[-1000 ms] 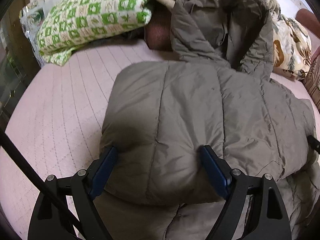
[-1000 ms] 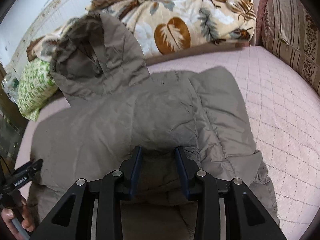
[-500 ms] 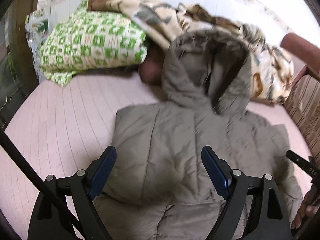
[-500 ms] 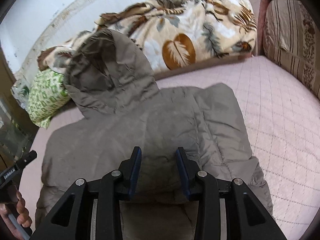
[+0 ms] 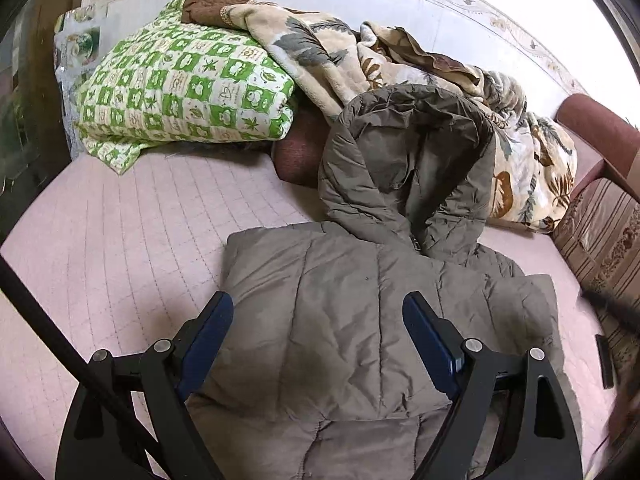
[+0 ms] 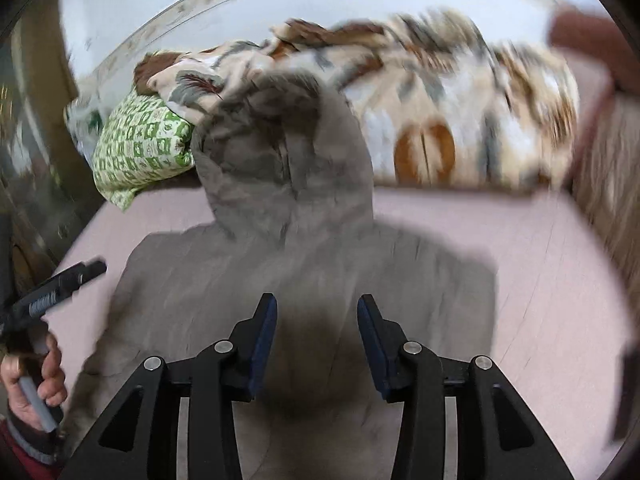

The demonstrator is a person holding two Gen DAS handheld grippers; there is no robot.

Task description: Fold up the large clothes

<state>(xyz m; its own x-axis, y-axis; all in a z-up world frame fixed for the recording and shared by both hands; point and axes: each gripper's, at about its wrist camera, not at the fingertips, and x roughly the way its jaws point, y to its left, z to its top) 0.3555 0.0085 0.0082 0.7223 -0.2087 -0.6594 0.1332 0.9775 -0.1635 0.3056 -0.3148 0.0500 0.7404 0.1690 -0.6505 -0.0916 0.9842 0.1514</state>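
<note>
Left wrist view: grey hooded puffer jacket [image 5: 340, 320] lies folded on the pink bed [image 5: 120, 240], left gripper [image 5: 318, 320] jaws wide and empty, right gripper [image 6: 317, 320] jaws opening on nothing; springy padding may unfold it.

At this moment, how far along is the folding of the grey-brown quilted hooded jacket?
Done: the grey-brown quilted hooded jacket lies on the pink quilted bed cover, sides apparently folded in. In hand: nothing; the left gripper is open above it, and the right gripper is opening, clear of the fabric. Left: the hood is unfolded, propped against the leaf-print blanket.
</note>
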